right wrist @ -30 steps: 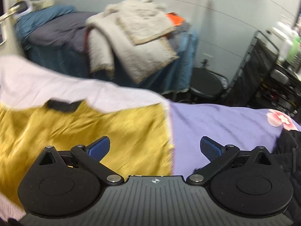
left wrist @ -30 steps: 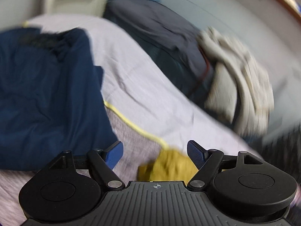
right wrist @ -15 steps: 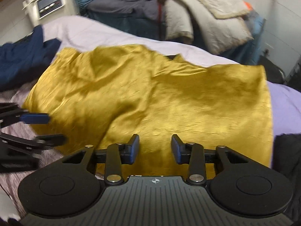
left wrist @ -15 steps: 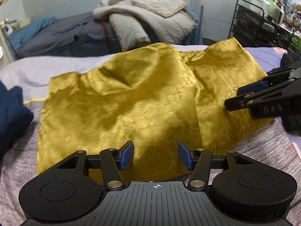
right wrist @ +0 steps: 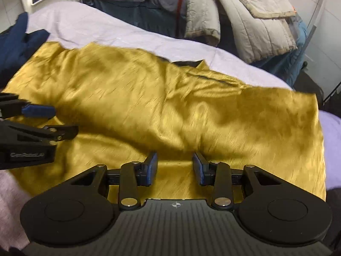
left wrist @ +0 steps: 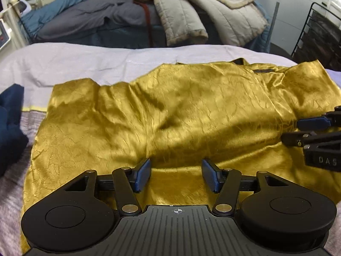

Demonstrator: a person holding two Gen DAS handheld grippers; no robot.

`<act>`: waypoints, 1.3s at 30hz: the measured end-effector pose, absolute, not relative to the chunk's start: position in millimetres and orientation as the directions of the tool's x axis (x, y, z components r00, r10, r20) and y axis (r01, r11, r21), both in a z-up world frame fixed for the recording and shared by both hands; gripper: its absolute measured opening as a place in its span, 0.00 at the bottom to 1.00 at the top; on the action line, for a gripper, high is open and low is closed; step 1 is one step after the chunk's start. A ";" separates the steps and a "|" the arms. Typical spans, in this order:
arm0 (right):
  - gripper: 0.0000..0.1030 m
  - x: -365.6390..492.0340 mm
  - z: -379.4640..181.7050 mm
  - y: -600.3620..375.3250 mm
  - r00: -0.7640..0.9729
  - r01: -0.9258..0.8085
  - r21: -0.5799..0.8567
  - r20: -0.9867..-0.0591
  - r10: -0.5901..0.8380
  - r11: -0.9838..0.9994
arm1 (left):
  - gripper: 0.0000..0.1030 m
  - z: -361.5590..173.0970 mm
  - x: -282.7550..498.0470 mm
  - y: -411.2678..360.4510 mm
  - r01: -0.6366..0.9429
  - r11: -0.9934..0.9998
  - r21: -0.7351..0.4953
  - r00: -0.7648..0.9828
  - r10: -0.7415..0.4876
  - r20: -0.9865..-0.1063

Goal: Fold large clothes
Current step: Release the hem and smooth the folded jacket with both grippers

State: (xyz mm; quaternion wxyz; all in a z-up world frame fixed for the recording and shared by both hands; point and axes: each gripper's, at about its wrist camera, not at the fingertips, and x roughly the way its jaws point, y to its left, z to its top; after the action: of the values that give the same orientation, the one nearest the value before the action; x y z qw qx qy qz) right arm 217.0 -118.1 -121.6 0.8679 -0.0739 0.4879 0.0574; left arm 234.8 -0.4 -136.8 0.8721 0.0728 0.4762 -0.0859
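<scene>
The gold garment (left wrist: 170, 115) is now lying spread across the bed (left wrist: 85, 64), ahead of both hand-held grippers; a second ago it was barely in view. The left hand-held gripper (left wrist: 176, 175) and right hand-held gripper (right wrist: 175, 168) are hovering over its near hem, fingers apart, gripping nothing, so folding is probably just starting.

The right tool (left wrist: 315, 132), seen right of the left tool, bears "DAS"; the left tool (right wrist: 42, 119) bears a blurred "GenRobot.AI" label.
</scene>
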 end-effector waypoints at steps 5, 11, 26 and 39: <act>0.43 238.2 -139.2 -123.4 0.492 -0.171 -0.078 -0.871 0.016 0.982 | 1.00 -145.4 245.4 -3.4 0.255 0.964 0.069 0.540 -0.083 -0.838; 0.48 245.4 -143.4 -118.1 0.491 -0.148 -0.097 -0.871 -0.012 0.984 | 1.00 -144.8 245.8 -10.2 0.266 0.962 0.067 0.536 -0.090 -0.839; 0.78 194.5 -79.6 -144.7 0.612 -0.067 -0.110 -0.789 -0.046 0.992 | 1.00 -102.1 220.5 17.2 0.210 0.978 0.011 0.569 -0.114 -0.815; 0.87 131.9 -97.0 -189.1 0.547 0.037 -0.112 -0.829 -0.114 0.993 | 1.00 -121.8 174.4 77.1 0.096 0.994 0.049 0.558 -0.013 -0.829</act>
State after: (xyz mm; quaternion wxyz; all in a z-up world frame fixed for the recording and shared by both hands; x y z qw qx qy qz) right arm 131.9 -189.1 -97.0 0.8786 -0.0403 0.4738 -0.0430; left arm 174.4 77.1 -121.8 0.8816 0.0444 0.4689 -0.0311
